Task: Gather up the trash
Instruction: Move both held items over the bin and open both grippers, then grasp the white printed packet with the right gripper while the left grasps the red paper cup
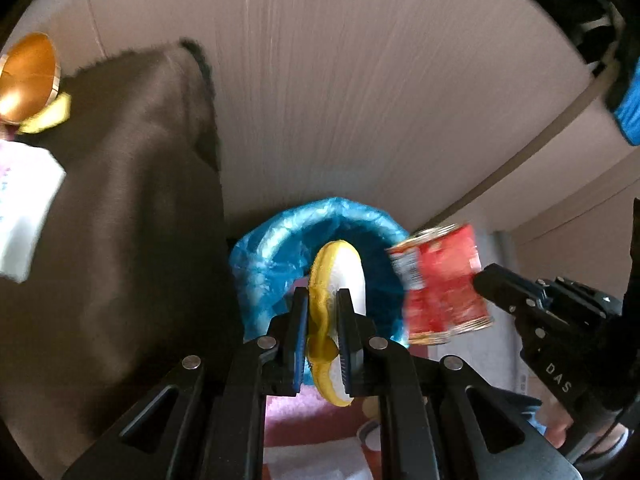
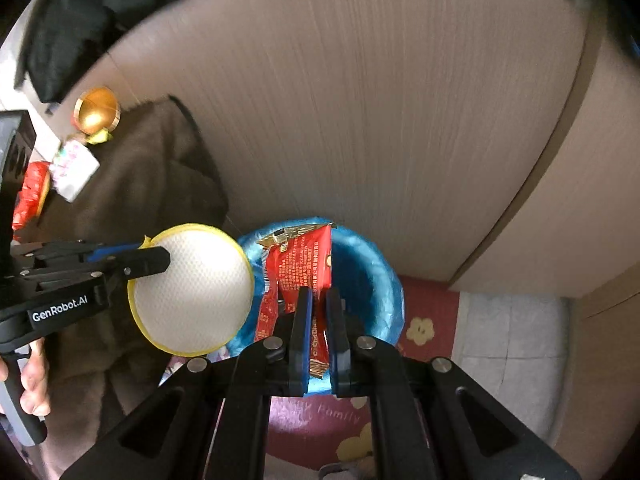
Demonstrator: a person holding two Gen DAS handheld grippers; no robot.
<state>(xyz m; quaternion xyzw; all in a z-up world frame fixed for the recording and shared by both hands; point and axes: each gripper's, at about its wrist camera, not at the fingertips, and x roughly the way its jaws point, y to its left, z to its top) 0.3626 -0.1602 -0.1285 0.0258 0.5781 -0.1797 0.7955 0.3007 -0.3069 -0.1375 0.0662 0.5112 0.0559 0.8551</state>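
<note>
Clamped in the left tongs is a round yellow-rimmed white mesh pad; a crinkled red foil wrapper is pinched by the right tongs (both above a blue-lined bin). Pale wood-grain panelling is seen behind, a red flowered mat below; the bin's inside is hidden.

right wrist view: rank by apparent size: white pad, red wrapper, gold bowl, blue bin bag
1. blue bin bag, partly hidden
2. white pad, close to the bag; nearer the camera, so unsure
3. red wrapper
4. gold bowl, farther off

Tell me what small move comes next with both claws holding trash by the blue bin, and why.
Probably open the right claw first: its red wrapper already hangs over the blue-lined bin mouth, so it should drop in. The left claw grips the yellow-rimmed white pad nearer the rim.
</note>
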